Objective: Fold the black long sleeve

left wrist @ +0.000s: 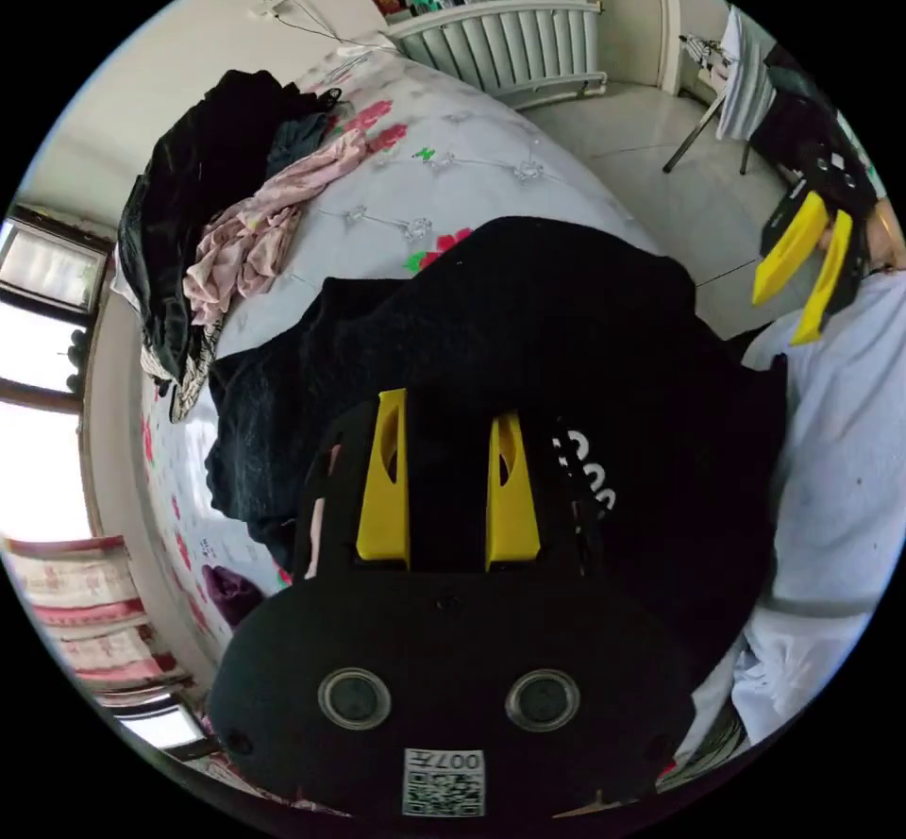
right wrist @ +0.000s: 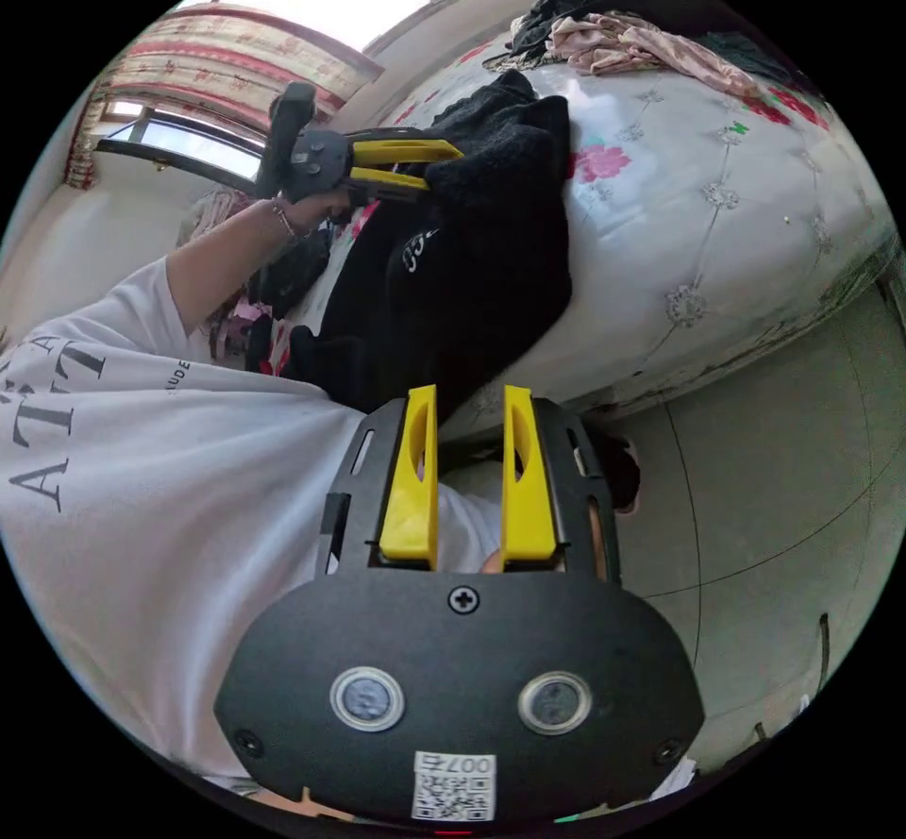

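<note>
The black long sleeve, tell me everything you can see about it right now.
The black long sleeve is a dark, soft knit with white print on it. It lies bunched on the floral bed, part draping over the edge toward the floor. The left hand-held gripper meets its upper fold; whether its jaws pinch the cloth is unclear. The right hand-held gripper is open, apart from it.

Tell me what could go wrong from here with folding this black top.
The black long sleeve hangs partly over the bed's edge, so it might slide to the floor. The left gripper seems to be its only hold; the right gripper is open and off the cloth. The clothes pile limits spreading room.
</note>
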Demonstrator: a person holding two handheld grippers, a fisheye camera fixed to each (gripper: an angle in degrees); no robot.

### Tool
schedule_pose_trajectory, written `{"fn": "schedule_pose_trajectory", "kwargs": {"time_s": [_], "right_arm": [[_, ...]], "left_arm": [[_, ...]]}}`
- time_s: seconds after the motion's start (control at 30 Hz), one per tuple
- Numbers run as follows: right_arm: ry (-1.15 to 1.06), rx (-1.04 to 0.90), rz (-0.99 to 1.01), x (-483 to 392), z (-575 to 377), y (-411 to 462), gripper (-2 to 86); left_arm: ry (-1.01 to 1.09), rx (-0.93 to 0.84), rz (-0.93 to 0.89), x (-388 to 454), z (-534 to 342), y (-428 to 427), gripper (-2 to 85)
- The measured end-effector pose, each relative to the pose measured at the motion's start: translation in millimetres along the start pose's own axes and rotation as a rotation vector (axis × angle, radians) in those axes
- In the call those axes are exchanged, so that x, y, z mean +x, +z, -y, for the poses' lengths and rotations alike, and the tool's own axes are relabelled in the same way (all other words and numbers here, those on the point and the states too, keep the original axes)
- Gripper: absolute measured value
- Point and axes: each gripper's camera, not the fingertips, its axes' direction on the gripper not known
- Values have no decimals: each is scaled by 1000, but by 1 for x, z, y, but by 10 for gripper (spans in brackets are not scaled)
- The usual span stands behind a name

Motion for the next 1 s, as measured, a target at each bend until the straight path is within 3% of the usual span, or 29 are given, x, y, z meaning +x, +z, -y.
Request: {"fn": "schedule_pose_trajectory", "kwargs": {"time_s": [0.07, 0.13, 0.2, 0.27, 0.5, 0.8, 1.0], "right_arm": [[36, 16, 6, 2, -16, 0, 98], [60, 25, 19, 4, -26, 1, 105], [63, 23, 38, 4, -32, 3, 113], [32, -1, 54, 0, -34, 11, 122], [-179, -156, 61, -37, -15, 51, 143], [-410, -88, -122, -134, 19, 77, 125], [-498, 262, -295, -162, 7, -47, 94]], "left_arm": [[-37, -99, 83, -10, 31, 30, 16], [-102, -84, -5, -29, 35, 29, 3], [-251, 0, -89, -59, 27, 5, -3], [-436, 197, -119, -96, 3, -54, -6], [-706, 496, -48, -138, -56, -204, -9], [-1105, 940, 162, -122, -177, -409, -9], [-1221, 1081, 514, -46, -316, -534, -9]]}}
